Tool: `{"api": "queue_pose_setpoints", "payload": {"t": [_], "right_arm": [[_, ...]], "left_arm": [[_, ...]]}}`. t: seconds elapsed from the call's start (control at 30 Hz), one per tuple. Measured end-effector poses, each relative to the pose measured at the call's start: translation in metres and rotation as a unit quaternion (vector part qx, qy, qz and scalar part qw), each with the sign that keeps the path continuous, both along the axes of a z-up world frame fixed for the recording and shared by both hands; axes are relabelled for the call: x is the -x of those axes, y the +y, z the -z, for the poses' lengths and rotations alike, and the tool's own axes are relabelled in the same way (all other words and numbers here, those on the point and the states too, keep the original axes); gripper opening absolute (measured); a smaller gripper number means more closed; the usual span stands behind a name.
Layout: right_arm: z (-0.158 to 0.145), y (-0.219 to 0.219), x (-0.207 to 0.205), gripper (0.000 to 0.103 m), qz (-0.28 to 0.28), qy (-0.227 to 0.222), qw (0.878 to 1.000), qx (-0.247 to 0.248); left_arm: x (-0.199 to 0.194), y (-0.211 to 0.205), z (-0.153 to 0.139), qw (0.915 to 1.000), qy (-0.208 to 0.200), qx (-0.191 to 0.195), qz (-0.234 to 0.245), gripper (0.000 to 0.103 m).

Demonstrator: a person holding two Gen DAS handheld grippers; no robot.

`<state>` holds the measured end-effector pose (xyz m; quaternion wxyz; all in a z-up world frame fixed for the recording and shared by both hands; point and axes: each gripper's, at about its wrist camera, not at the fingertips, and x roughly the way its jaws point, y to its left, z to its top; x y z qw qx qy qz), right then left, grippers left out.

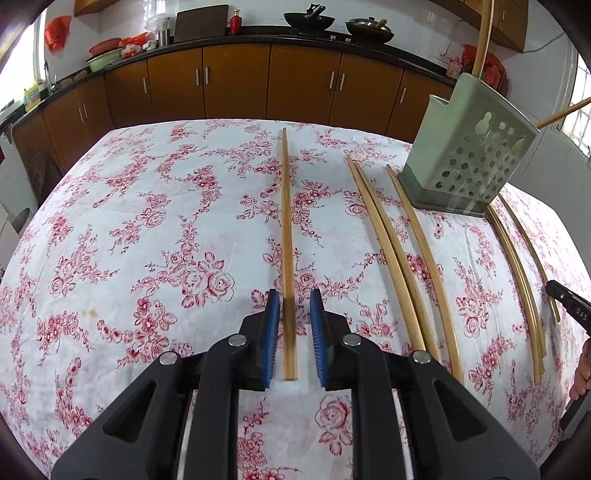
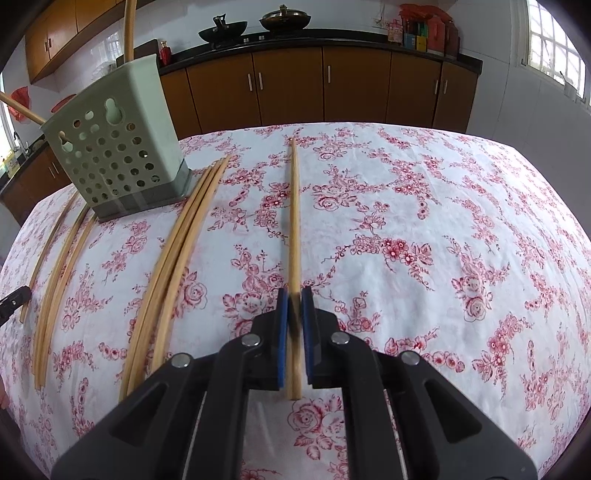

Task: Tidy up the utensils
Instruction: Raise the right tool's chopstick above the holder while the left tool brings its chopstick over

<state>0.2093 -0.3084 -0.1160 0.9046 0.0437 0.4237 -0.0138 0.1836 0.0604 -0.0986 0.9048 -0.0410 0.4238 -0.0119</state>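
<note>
On the floral tablecloth [image 1: 147, 206], bamboo chopsticks are lying lengthwise in loose groups around a pale green perforated utensil holder [image 1: 469, 155]. Left gripper [image 1: 294, 295] is sitting with its blue pads apart, straddling 1 chopstick [image 1: 287, 229] that is lying between them on the cloth; neither pad is touching it. Just right of that, a pair of chopsticks [image 1: 384, 251] and a single one [image 1: 424, 251] are curving toward the holder's base. More chopsticks [image 1: 517, 266] are lying on the holder's far side. At least 2 chopsticks [image 1: 484, 37] are already standing in the holder, leaning out over its rim.

Right gripper [image 2: 294, 293] is showing a narrow gap, pads pressing on both sides of 1 chopstick [image 2: 294, 206], whose far end is pointing toward the brown cabinets [image 2: 354, 85]. In the right wrist view, 3 chopsticks [image 2: 184, 236] are lying bunched just left of it, beside the holder [image 2: 118, 147]. Woks [image 1: 308, 18] are sitting on the counter behind.
</note>
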Motion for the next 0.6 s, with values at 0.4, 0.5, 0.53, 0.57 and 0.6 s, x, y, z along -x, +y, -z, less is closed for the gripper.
{"api": "queue_pose_setpoints", "payload": {"t": [0.4, 0.5, 0.53, 0.57, 0.6], "right_arm": [[-0.042, -0.019, 0.026, 0.008, 0.019, -0.059, 0.998, -0.015], [-0.061, -0.028, 0.03, 0.008, 0.025, -0.085, 0.996, -0.02], [-0.065, -0.029, 0.031, 0.008, 0.026, -0.09, 0.995, -0.02], [-0.073, -0.031, 0.033, 0.008, 0.028, -0.102, 0.994, -0.021], [-0.077, -0.033, 0.034, 0.008, 0.03, -0.108, 0.993, -0.022]], "left_arm": [[0.013, 0.013, -0.031, 0.9993, -0.035, 0.007, -0.008, 0.007], [0.017, 0.016, -0.049, 0.9981, -0.06, 0.012, -0.012, 0.007], [0.018, 0.018, -0.056, 0.9973, -0.07, 0.016, -0.013, 0.007], [0.019, 0.02, -0.062, 0.9966, -0.079, 0.02, -0.014, 0.007], [0.02, 0.02, -0.068, 0.9958, -0.087, 0.023, -0.016, 0.007]]}}
